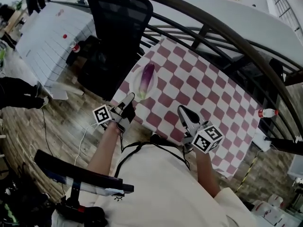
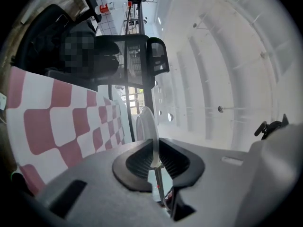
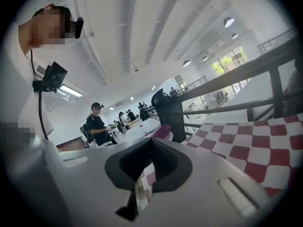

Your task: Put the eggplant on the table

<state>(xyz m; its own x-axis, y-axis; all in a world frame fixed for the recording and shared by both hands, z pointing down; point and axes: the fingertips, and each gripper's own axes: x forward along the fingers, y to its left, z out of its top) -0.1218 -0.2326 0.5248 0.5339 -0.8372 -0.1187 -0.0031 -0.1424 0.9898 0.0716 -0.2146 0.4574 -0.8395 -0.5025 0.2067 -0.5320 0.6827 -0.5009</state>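
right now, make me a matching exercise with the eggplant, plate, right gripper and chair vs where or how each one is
Things:
1 eggplant
2 plate
3 right gripper
4 chair

States:
a jaws together, nothing held
b black, beside the checkered table
c lying on the plate
d rim clamped by the left gripper

Pairs: 1-c, 2-d, 3-a, 4-b

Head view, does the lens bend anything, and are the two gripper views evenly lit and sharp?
Head view: fisheye bows the railing into arcs, eggplant looks sharp. Left gripper view: ceiling washed out bright, plate rim clear. Right gripper view: dark corners, checked tablecloth slightly soft.
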